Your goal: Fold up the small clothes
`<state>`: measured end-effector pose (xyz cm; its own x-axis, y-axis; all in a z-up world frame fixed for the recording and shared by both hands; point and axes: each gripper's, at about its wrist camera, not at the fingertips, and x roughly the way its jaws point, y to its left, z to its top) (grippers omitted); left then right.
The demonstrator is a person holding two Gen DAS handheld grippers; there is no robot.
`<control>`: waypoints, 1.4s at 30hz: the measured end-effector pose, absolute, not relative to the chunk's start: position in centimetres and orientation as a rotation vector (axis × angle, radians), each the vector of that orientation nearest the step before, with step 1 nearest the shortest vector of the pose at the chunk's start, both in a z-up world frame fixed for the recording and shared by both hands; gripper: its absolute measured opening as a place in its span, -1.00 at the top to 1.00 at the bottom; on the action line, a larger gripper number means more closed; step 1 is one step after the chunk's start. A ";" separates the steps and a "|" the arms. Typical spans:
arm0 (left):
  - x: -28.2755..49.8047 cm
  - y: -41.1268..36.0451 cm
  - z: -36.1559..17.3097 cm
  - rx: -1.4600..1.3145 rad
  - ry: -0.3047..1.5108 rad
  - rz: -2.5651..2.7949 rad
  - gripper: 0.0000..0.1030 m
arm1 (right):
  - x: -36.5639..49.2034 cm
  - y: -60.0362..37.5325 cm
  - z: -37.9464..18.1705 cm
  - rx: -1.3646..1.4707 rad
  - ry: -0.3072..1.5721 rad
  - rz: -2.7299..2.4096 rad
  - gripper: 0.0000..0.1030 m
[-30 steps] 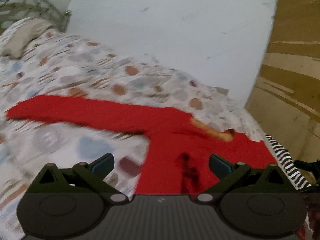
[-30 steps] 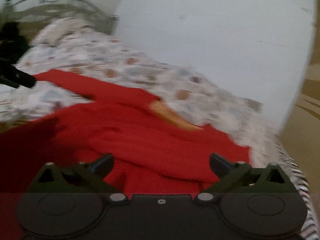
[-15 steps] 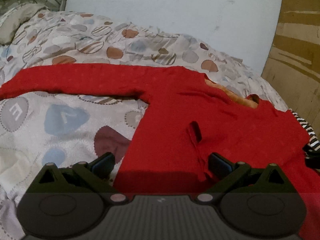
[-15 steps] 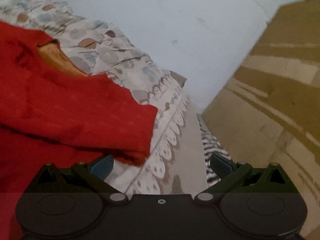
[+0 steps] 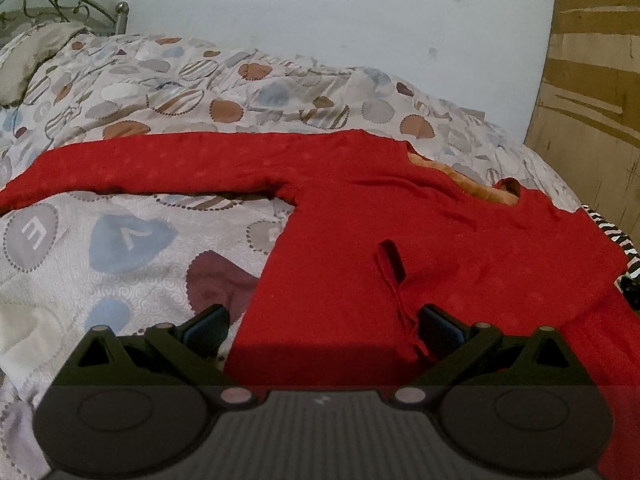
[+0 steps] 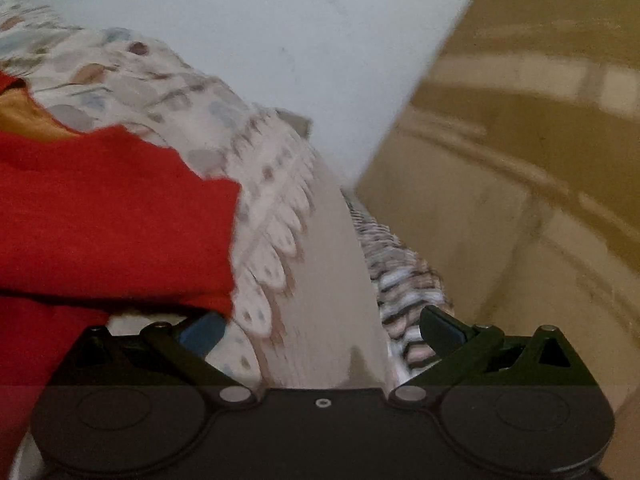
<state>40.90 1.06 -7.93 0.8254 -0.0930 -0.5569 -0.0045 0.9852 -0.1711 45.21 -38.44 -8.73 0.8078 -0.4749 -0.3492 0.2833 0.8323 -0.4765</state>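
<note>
My left fingers [image 5: 322, 326] stood released over the lower hem of the red knit long-sleeved sweater [image 5: 400, 240], grasping nothing. My right fingers [image 6: 320, 330] were spread too, empty, beside its cuff at the bed's edge. The sweater lay flat on the heart-patterned quilt [image 5: 140, 240], one sleeve stretched leftward, below the pale wall [image 5: 340, 12].
</note>
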 end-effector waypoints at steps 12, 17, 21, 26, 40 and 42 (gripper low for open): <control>40.6 1.2 -8.2 -0.181 0.585 -0.050 -0.99 | 44.6 -39.5 -9.4 -0.327 0.473 -0.429 -0.99; 40.7 1.3 -8.2 -0.185 0.584 -0.050 -0.99 | 42.0 -39.0 -6.1 -0.273 0.265 -0.449 -0.99; 40.7 1.3 -8.2 -0.185 0.585 -0.051 -0.99 | 43.4 -37.4 -5.8 -0.331 0.288 -0.330 -0.99; 40.7 1.4 -8.2 -0.188 0.584 -0.053 -0.99 | 47.0 -35.9 -8.3 -0.490 0.391 -0.305 -0.99; 40.5 2.2 -8.5 -0.244 0.570 -0.075 -0.99 | 47.4 -37.7 -8.8 -0.358 0.444 -0.245 -0.99; 40.5 2.5 -8.6 -0.261 0.567 -0.082 -0.99 | 46.6 -37.5 -7.3 -0.365 0.416 -0.250 -0.99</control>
<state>40.53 2.53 -8.59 0.8412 -0.1484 -0.5199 0.0052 0.9638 -0.2666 46.59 -37.52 -7.32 0.8859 -0.3084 -0.3465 0.1611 0.9051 -0.3936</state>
